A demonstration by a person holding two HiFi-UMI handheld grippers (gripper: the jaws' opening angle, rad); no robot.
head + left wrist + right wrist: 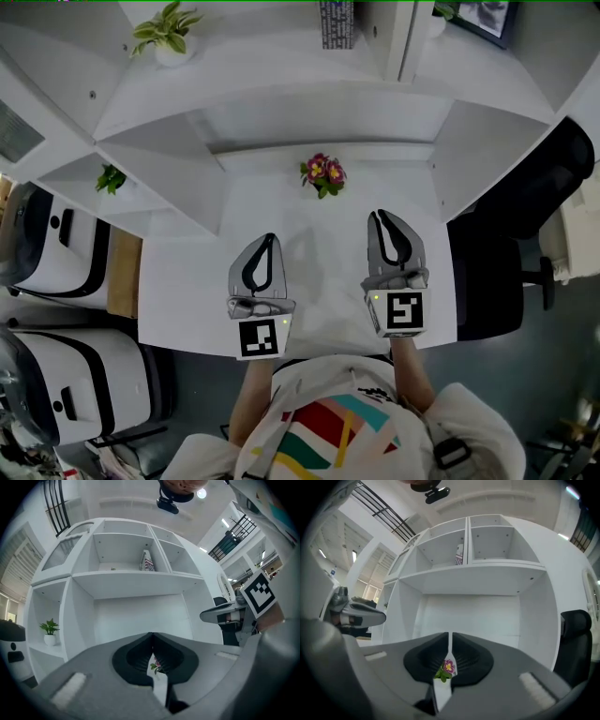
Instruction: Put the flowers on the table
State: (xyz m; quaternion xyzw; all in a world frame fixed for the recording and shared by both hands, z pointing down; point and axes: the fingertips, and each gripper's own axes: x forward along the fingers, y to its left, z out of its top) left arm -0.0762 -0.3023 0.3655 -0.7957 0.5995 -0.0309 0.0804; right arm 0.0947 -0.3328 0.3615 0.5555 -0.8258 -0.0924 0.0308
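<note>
Toward twelve o'clock on the white bench (314,272), close to its back edge, stand the flowers (323,174), pink blooms over green leaves. The left hand-held gripper (270,238) is at seven o'clock from them and the right hand-held gripper (379,216) at five o'clock. Both are apart from the flowers, each with jaws pressed together and nothing between them. A plant (167,30) sits on the shelf (244,70) at eleven o'clock.
</note>
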